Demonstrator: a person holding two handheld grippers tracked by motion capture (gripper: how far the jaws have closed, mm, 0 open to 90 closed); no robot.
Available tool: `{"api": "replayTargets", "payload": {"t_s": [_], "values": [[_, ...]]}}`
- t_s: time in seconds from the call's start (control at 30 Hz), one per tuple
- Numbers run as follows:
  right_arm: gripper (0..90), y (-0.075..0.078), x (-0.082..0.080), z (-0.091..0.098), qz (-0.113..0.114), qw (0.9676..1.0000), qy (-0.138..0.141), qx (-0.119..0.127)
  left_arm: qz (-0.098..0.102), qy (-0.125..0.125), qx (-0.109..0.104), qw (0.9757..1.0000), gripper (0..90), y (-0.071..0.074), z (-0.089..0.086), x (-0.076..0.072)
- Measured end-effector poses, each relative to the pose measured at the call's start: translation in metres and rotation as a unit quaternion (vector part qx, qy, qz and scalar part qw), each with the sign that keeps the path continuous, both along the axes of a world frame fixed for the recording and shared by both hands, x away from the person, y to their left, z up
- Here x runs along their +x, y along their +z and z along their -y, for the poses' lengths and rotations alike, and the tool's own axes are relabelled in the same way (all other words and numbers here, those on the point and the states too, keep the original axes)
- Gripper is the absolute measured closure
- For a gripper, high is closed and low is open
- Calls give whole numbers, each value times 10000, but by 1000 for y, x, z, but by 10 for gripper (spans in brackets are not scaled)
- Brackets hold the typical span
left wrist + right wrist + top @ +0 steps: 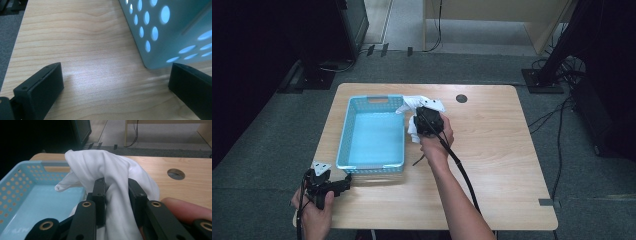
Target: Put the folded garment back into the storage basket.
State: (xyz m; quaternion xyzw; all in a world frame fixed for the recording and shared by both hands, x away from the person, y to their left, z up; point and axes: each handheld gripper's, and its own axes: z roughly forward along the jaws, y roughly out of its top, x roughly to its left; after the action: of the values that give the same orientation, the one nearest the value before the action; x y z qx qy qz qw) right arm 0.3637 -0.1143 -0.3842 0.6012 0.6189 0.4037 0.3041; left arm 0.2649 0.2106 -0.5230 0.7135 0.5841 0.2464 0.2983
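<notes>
Pinching a white cloth (117, 172), the right gripper (117, 192) holds it beside the blue basket (343, 137), apparently for loading. Left gripper (115, 80) rests spread on the bench (492, 150), idle

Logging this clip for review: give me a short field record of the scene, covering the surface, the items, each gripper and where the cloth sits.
surface: wooden table
container: blue basket, nothing inside
item: white cloth
right gripper: shut on the cloth
cloth position: held up beside the basket's right rim
left gripper: open, nothing between its jaws, low over the table at the basket's near left corner
</notes>
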Motion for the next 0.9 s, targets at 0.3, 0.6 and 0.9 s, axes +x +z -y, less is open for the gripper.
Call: {"api": "replayTargets", "payload": {"t_s": [0.3, 0.6, 0.9], "values": [[711, 9, 1, -32, 80, 9997, 236, -43, -2, -10, 13, 10000, 0, 0, 0, 0], [710, 12, 3, -61, 90, 9989, 438, -108, -3, -9, 13, 10000, 0, 0, 0, 0], [710, 2, 6, -91, 5, 9981, 604, -135, -3, -9, 13, 10000, 0, 0, 0, 0]]}}
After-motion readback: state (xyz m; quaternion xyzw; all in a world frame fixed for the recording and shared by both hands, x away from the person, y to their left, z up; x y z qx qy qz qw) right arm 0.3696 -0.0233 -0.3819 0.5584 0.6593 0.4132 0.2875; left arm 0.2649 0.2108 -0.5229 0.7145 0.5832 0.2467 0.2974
